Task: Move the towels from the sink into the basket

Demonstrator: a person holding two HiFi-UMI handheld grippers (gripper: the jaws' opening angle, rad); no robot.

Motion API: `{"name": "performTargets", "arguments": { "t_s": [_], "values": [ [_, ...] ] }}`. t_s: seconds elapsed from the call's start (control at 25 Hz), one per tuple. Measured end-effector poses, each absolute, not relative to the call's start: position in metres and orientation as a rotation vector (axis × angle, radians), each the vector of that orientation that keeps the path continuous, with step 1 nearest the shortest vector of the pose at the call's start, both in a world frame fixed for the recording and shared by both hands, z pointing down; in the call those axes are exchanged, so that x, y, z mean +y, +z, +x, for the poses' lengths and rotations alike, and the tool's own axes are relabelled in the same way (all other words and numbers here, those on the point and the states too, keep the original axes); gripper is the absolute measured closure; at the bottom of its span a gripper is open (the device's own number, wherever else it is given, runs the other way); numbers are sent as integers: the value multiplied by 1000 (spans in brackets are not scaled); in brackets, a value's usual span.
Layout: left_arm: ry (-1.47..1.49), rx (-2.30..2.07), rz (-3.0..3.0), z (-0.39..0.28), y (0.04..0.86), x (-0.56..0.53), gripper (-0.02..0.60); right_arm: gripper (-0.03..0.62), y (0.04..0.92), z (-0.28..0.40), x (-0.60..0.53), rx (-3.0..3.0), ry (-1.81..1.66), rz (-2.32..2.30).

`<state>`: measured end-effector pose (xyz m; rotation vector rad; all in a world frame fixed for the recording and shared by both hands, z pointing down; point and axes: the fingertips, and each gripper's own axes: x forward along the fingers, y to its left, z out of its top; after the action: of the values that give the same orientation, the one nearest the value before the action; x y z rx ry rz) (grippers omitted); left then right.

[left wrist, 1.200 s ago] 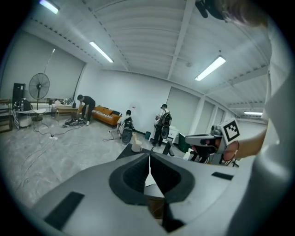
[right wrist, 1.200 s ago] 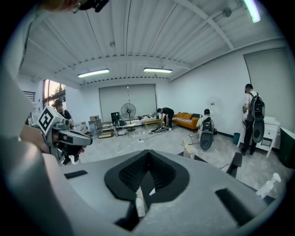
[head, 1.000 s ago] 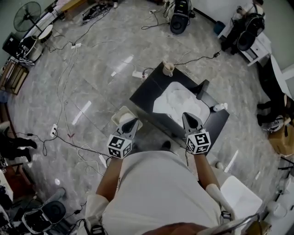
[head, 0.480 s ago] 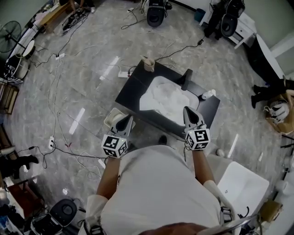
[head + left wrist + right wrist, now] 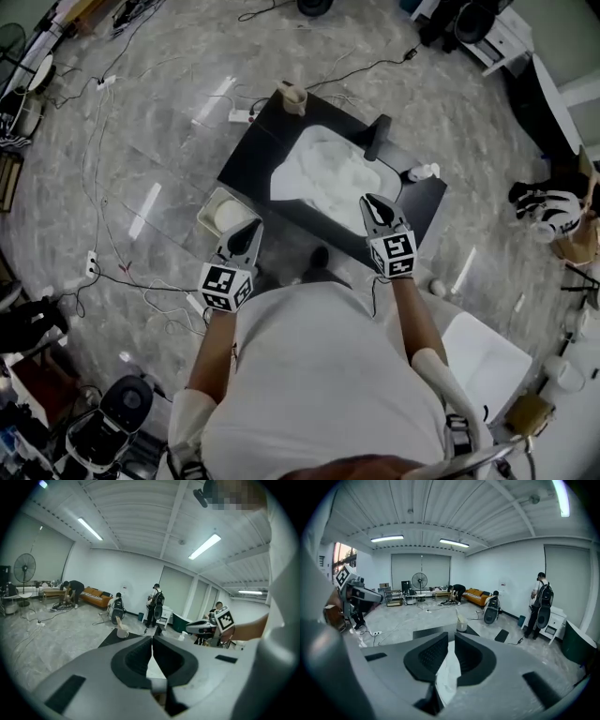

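White towels lie heaped in the sink, which is set into a black table. The pale basket stands on the floor at the table's near left corner. My left gripper hovers just beside the basket, its jaws shut and empty. My right gripper reaches over the sink's near edge, above the towels. Its jaws have just been opening and stand a narrow slit apart with nothing gripped; the towels' white shows through the gap.
A black faucet rises at the sink's far right, with a soap bottle beside it and a cup on the far left corner. Cables and a power strip lie on the floor. People stand in the background.
Both grippers have moved forward toward the table. The right one now reaches over the sink's near edge, and the left one has come up beside the basket.
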<state>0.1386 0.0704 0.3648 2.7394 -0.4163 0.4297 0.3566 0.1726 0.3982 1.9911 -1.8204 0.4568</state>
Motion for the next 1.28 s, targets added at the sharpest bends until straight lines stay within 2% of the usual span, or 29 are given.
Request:
{"name": "performTargets", "arguments": {
  "t_s": [0.2,0.64,0.8,1.0,1.24,1.28],
  "values": [
    [482,-450,2679,152,400,73,572,481,475,369,151,-1853,621,1863],
    [584,-520,2564,156,468,81,572,165,673,362,98,-1729,1033,1719],
    [641,-568,2507,145,497,80,572,99,736,368,81,-1638,1170,1739],
    [671,-621,2457,123,527,70,572,14,791,375,60,-1546,1170,1711],
    [698,-599,2438,119,557,71,572,18,837,388,56,-1431,1154,1643],
    [703,-588,2440,121,562,72,572,51,841,390,55,-1418,1157,1646]
  ]
}}
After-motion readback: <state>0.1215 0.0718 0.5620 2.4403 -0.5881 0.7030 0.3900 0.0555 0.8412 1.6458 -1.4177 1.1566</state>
